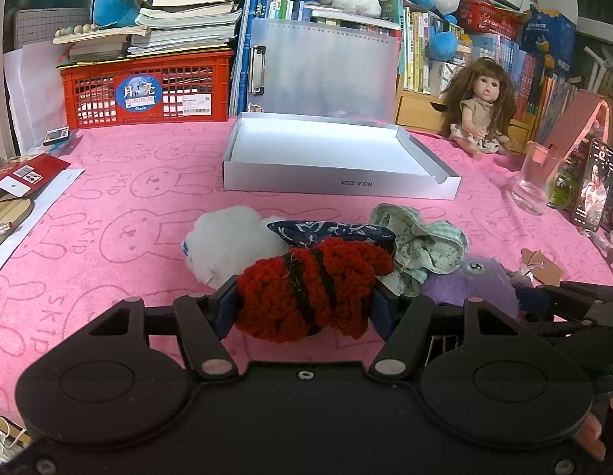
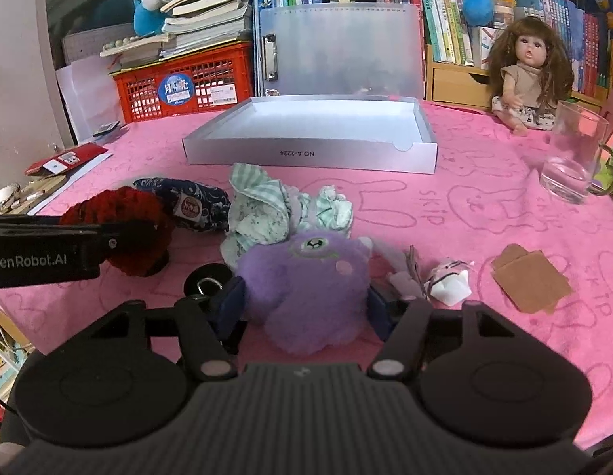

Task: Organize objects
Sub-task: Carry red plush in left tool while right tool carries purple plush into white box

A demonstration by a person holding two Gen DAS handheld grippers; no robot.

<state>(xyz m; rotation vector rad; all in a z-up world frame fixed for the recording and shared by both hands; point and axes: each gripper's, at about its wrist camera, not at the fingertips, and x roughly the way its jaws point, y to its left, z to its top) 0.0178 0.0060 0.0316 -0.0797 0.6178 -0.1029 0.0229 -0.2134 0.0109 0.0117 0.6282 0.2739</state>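
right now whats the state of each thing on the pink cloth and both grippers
left gripper: shut on the red knitted toy
right gripper: jaws around the purple plush, pads at its sides, grip looks closed
white tray: open, nothing inside
glass mug: upright, looks empty
doll: sitting upright at the back
blue patterned pouch: lying flat
green cloth: crumpled
phone: propped up, screen on

The left gripper (image 1: 306,301) was matte black, with two round housings at lower frame, silver pivot pins and blue finger pads (image 1: 223,308). The right gripper (image 2: 304,303) matched it, but with a ribbed grey centre panel. At the right view's left edge, white "GenRobot.AI" lettering marked the other gripper's black side.
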